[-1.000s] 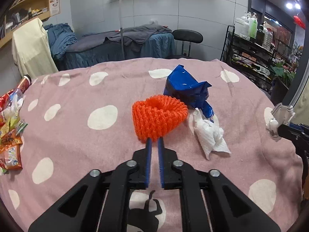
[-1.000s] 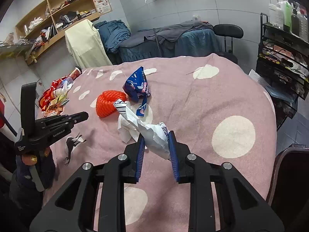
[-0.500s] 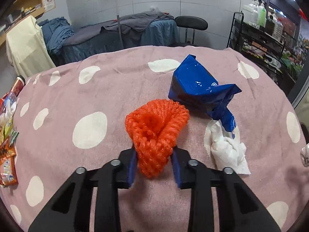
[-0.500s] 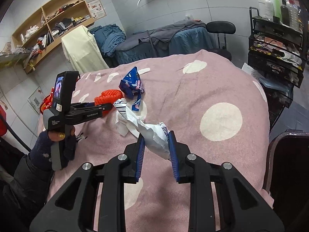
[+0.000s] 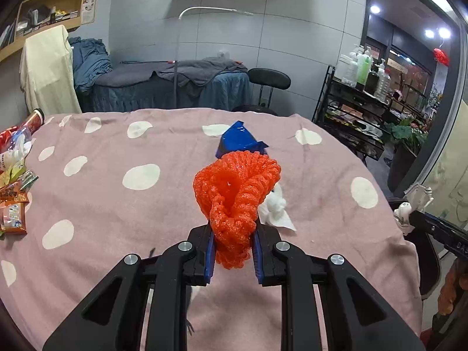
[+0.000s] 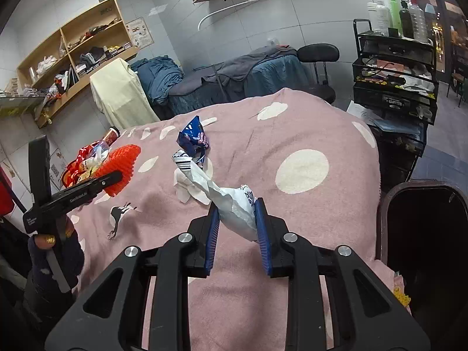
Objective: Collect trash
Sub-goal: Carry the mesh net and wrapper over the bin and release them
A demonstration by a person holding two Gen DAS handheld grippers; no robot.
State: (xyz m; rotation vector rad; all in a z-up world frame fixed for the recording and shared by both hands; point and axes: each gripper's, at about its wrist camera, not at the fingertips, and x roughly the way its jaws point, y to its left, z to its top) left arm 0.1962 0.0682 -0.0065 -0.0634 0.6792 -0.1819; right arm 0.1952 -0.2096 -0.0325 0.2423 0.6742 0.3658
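Observation:
My left gripper is shut on an orange foam net and holds it above the pink spotted table; the left gripper with the net also shows in the right wrist view. My right gripper is shut on a crumpled white wrapper lifted off the cloth. A blue snack bag lies behind the net, also in the right wrist view. White tissue lies beside it, also in the right wrist view.
A dark bin stands at the table's right edge. Snack packets and a can lie at the table's left edge. A black shelf with bottles and a chair stand beyond the table.
My left gripper opened, closed on the orange net and lifted it off the table. My right gripper kept its hold on the white wrapper and drew back toward the bin side.

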